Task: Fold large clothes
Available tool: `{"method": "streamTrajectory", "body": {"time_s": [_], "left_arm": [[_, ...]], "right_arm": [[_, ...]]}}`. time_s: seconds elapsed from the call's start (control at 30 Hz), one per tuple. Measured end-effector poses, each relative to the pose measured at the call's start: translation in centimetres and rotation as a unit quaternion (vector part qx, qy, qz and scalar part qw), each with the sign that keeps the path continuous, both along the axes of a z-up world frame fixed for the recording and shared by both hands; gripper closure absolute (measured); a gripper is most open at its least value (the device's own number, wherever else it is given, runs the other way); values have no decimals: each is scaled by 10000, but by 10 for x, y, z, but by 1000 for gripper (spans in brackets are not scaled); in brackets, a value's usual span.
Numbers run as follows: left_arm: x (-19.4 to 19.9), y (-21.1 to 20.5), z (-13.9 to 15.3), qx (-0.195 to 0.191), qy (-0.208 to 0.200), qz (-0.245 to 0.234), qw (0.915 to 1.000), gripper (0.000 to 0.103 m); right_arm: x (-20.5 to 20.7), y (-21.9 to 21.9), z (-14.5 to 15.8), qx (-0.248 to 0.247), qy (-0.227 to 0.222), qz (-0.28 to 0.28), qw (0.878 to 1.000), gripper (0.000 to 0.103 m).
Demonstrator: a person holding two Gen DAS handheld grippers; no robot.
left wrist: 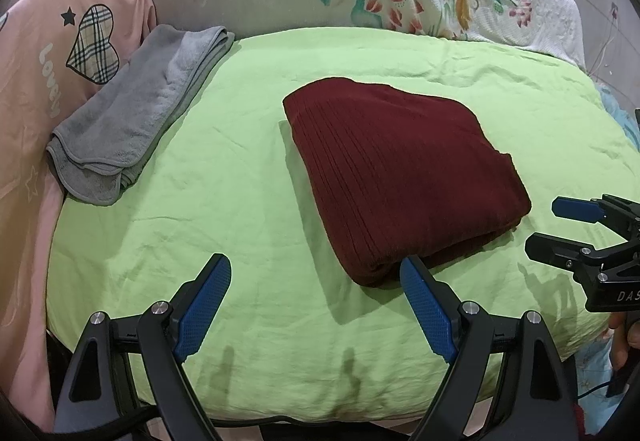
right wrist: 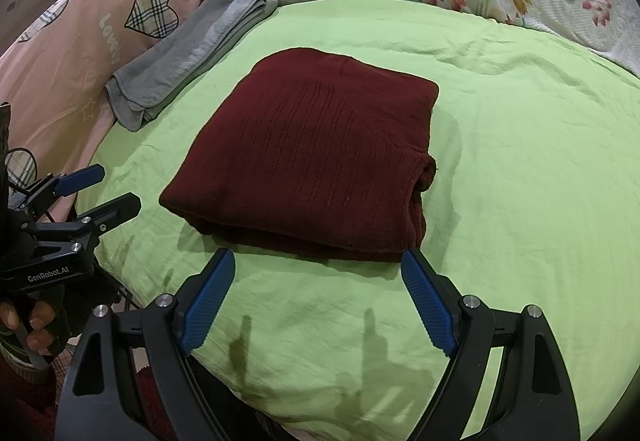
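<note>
Left wrist view: left tool point(left wrist: 316, 273) released, fingers spread wide, nothing between them. Maroon knit garment point(left wrist: 400, 173) lies ahead and slightly right of the tool on the green sheet point(left wrist: 224, 209), already a compact rectangle; its near corner sits just beside the tool's right finger. Grey towel point(left wrist: 132, 121), folded, lies far ahead-left against the pink bedding point(left wrist: 60, 53). Right tool point(left wrist: 560, 229) enters at the right edge, also released.

Right wrist view: right tool point(right wrist: 318, 269) released and empty. Garment point(right wrist: 312, 157) directly ahead, its near folded edge just beyond the fingertips. Left tool point(right wrist: 108, 189) off to the left, spread apart.

Judgement: folding looks essentially done. If one more fold is wanted, pinch all layers at both near corners together, lift evenly, lay over without dragging the sheet; otherwise only square up the loose right edge.
</note>
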State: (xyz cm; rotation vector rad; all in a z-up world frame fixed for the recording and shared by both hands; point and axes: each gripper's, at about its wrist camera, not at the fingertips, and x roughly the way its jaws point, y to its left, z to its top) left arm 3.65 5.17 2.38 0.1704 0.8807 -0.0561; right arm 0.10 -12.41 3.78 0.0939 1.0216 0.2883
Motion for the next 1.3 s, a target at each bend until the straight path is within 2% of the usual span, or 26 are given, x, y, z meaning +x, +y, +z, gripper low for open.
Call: {"method": "streamTrajectory", "body": {"time_s": [1.3], "left_arm": [[-1,0,3,51,-77,30,10000,16]], "right_arm": [[2,1,4,8,-37,52,10000,18]]}}
